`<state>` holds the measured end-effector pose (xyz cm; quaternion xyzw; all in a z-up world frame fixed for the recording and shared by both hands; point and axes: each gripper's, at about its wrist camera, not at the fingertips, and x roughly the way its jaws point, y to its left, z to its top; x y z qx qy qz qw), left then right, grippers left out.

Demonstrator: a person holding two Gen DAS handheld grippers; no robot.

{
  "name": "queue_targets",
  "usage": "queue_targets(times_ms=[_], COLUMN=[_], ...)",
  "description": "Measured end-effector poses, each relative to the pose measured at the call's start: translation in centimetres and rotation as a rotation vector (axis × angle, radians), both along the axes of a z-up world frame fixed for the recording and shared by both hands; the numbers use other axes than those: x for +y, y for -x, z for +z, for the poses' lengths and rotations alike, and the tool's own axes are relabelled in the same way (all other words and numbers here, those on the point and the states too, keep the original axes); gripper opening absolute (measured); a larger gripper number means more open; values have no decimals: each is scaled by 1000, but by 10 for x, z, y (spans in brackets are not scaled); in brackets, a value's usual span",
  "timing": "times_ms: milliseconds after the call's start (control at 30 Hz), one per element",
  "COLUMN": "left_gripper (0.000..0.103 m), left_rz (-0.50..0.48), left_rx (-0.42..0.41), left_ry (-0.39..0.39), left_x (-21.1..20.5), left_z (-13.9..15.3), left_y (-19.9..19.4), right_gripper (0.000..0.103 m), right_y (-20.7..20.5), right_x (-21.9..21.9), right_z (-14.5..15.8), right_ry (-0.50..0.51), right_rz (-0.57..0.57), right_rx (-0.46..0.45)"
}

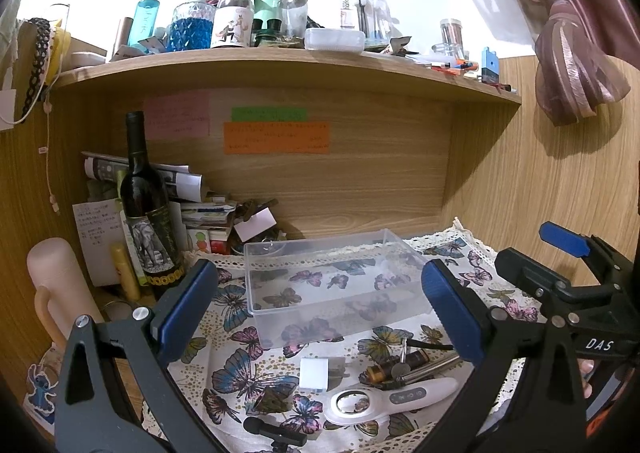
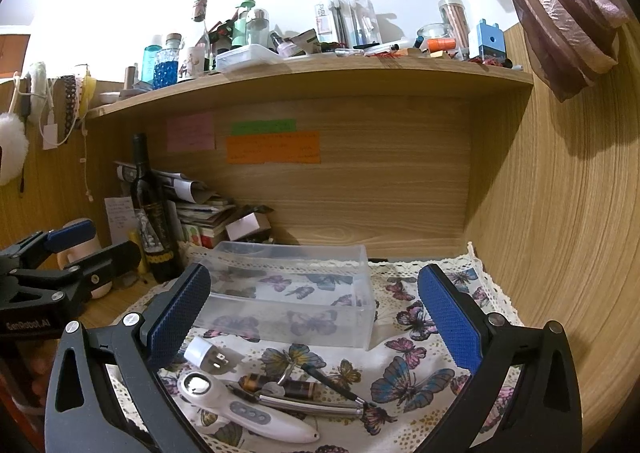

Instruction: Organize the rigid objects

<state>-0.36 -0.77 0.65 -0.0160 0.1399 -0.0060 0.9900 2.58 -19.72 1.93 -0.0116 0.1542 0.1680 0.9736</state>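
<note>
The clear plastic box [image 1: 336,285] sits empty on the butterfly cloth [image 1: 240,373], toward the back; in front of it lie a white plug [image 1: 314,373], a white magnifier [image 1: 384,403] and a brown-and-gold tube [image 1: 396,367], close together; left gripper [image 1: 320,313] and right gripper [image 2: 316,317] both hover wide open, holding nothing; a wine bottle [image 1: 146,213] stands left of the box.

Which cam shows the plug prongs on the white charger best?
Right wrist: the charger lies sideways there, its prongs plainly facing the camera, partly beside the open right tool's left finger. Left wrist shows only its white block; the prongs look faint.
</note>
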Motion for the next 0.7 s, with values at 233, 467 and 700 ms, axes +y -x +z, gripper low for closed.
queue_targets(times_ms=[233, 467, 700], left_gripper=[103, 103, 103], left_rz=[1, 2, 2], left_rx=[1, -1, -2], left_ry=[2, 2, 2], left_x=[0, -1, -1], left_z=[0, 0, -1], left_y=[0, -1, -1], right_gripper=[103, 103, 103], right_y=[1, 2, 2], right_x=[4, 4, 5], right_z=[3, 4, 4], right_ry=[2, -1, 0], right_rz=[1, 3, 3], right_rx=[-3, -3, -3])
